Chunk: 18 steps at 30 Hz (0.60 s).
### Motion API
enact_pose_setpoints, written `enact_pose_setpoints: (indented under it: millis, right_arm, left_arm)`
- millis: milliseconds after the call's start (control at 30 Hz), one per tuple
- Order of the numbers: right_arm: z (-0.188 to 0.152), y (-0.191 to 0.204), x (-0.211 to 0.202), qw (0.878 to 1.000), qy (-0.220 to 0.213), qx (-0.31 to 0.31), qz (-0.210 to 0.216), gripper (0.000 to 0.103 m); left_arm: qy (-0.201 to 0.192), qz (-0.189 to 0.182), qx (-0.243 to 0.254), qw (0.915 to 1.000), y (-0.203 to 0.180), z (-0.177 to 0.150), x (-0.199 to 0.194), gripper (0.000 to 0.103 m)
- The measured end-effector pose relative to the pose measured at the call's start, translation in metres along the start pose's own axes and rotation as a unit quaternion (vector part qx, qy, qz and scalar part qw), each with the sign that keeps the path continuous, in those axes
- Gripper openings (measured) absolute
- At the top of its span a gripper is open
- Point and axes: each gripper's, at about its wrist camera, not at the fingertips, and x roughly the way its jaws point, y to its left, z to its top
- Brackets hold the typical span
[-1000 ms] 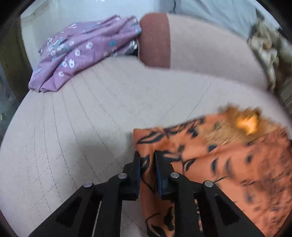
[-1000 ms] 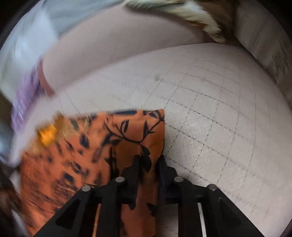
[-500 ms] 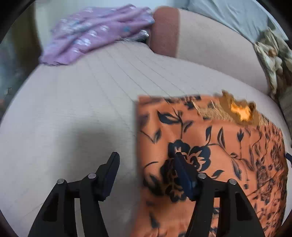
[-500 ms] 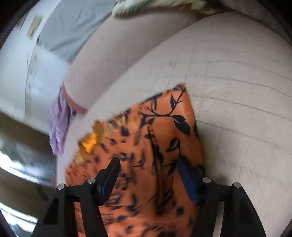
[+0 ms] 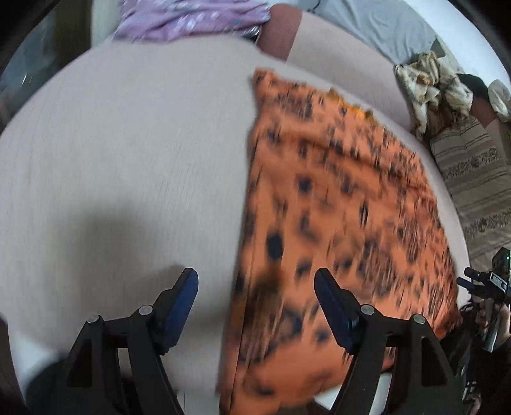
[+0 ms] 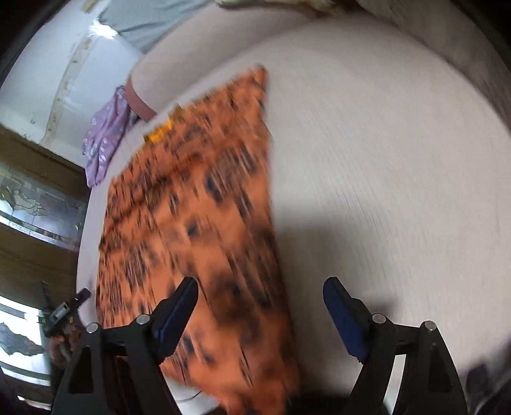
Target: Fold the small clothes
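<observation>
Now | orange cloth (image 5: 345,198) motion-blurred, near edge cut off | both fingers just spread, gripping nothing

The cloth (image 5: 335,198) between the black fingers (image 5: 332,300) is orange with dark blotches. Beyond it lies a purple garment (image 5: 191,19) with pale flowers, on a pinkish-beige sofa (image 5: 127,143).

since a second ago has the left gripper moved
Yes. The left gripper pulled back from the purple cloth, its jaws have just been opening, letting go of the orange cloth.
</observation>
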Motion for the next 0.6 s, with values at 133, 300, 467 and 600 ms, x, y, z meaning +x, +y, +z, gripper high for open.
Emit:
enact_pose_setpoints:
  millis: [133,300,467,600]
  right_arm:
    - [-0.039,-0.018,-0.004,0.997,0.03,0.028,0.067,0.084]
    - [-0.057,-0.014,0.007,0.996,0.05,0.012,0.069,0.084]
    - [-0.059,-0.016,0.007,0.996,0.055,0.002,0.075,0.083]
    - [-0.057,-0.02,0.007,0.995,0.065,0.004,0.074,0.083]
  left_arm:
    - [0.004,-0.002,-0.019,0.9998,0.001,-0.031,-0.006,0.076]
    - [0.014,0.02,-0.013,0.9996,-0.011,-0.043,-0.002,0.076]
    - [0.019,0.015,-0.015,0.9996,-0.016,-0.051,0.001,0.075]
    - [0.017,0.018,-0.024,0.9994,-0.013,-0.057,0.001,0.058]
